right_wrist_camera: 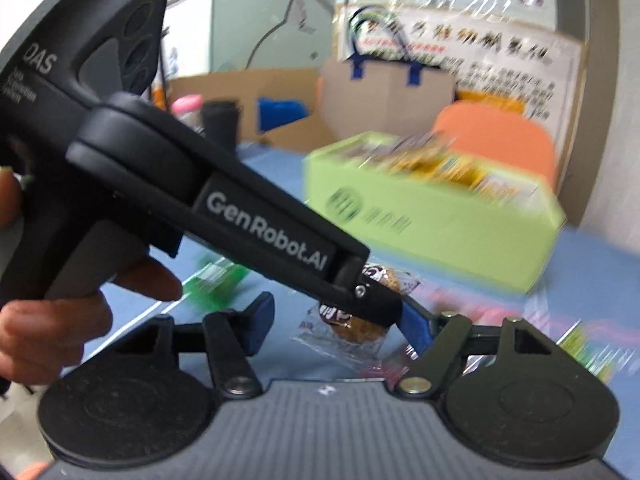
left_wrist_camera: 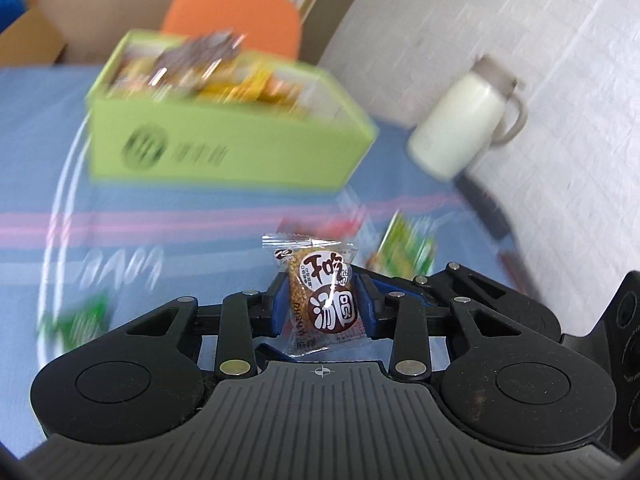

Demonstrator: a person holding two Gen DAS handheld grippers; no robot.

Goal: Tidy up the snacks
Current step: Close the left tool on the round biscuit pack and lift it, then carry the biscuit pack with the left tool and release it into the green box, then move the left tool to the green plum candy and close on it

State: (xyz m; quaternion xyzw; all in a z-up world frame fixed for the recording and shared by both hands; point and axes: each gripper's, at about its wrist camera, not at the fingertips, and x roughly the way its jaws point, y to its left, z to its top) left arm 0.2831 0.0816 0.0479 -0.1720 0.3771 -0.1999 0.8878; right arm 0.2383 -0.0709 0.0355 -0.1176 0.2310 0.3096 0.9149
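My left gripper (left_wrist_camera: 322, 304) is shut on a clear-wrapped brown sesame snack (left_wrist_camera: 322, 296) and holds it above the blue tablecloth. It also shows in the right wrist view, where the left gripper (right_wrist_camera: 372, 300) crosses from the upper left with the snack (right_wrist_camera: 360, 326) in its tip. My right gripper (right_wrist_camera: 340, 320) is open and empty; the snack hangs between its blue pads (right_wrist_camera: 260, 322). A lime green box (left_wrist_camera: 224, 136) full of snack packets stands beyond, also in the right wrist view (right_wrist_camera: 432, 216).
Loose snack packets lie on the blue cloth: green ones (left_wrist_camera: 404, 252) (left_wrist_camera: 76, 320) (right_wrist_camera: 212, 276) and a red one (left_wrist_camera: 316, 226). A white flask (left_wrist_camera: 464, 120) stands at the right. An orange chair (left_wrist_camera: 236, 12) and cardboard boxes (right_wrist_camera: 384, 100) are behind the table.
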